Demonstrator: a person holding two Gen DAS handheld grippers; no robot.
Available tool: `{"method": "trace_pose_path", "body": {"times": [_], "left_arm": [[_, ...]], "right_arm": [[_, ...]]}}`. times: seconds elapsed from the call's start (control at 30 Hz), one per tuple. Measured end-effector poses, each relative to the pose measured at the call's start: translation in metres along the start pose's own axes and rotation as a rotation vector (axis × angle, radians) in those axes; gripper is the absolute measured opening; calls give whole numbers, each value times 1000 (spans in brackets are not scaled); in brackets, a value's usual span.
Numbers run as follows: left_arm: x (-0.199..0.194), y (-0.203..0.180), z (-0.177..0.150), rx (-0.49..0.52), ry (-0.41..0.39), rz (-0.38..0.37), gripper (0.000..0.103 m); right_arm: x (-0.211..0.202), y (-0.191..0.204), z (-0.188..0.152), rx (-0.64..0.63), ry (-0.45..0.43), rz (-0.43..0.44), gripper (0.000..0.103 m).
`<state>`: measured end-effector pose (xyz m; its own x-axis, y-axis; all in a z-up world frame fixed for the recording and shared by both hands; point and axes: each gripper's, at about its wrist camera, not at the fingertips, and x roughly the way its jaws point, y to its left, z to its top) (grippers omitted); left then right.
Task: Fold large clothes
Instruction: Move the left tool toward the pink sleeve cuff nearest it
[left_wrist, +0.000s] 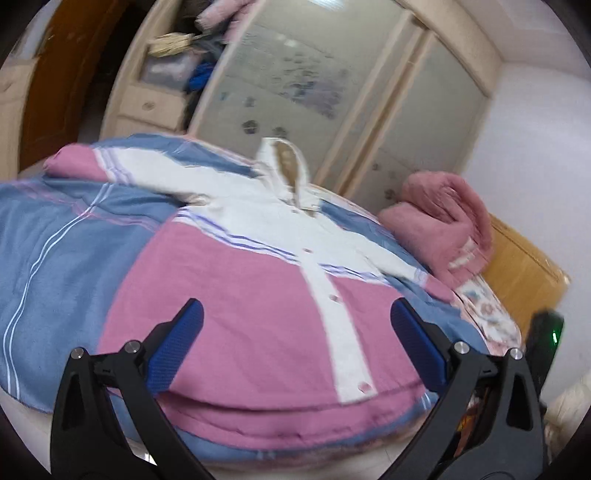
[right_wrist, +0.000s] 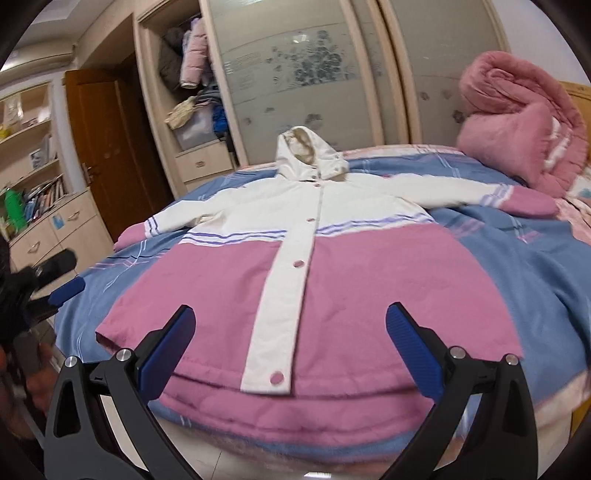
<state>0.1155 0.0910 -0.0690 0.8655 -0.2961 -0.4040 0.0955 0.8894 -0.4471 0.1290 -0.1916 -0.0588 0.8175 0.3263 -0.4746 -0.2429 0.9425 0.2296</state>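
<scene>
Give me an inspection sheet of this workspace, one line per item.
Surface: bed with blue striped cover.
Job's things: pink and white hooded coat laid flat, front up, buttoned, sleeves spread, hood away from the grippers.
Clutter: rolled pink blanket at the bed's far right corner.
Grippers: left gripper open above the hem; right gripper open above the hem.
Cables: nothing seen.
Surroundings: sliding wardrobe, brown door, bookshelves.

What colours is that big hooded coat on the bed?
The hooded padded coat is white on top, pink below, with thin purple stripes between; clearest in the right wrist view.
</scene>
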Motion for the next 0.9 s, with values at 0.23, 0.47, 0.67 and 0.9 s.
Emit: {"method": "trace_pose_path", "body": {"times": [0.23,0.47,0.67,0.9], "left_arm": [[48,75,18,-152,52,89,101],[61,132,28,-263,49,37,101],[49,189,46,-425,-4,-58,101],[53,282,131,-551,-76,-43,101]], "right_arm": [[49,11,5,-41,7,103,102],[56,22,1,-107,0,147,102],[54,6,0,-114,0,97,102],[60,-9,7,-40,24,110,102]]}}
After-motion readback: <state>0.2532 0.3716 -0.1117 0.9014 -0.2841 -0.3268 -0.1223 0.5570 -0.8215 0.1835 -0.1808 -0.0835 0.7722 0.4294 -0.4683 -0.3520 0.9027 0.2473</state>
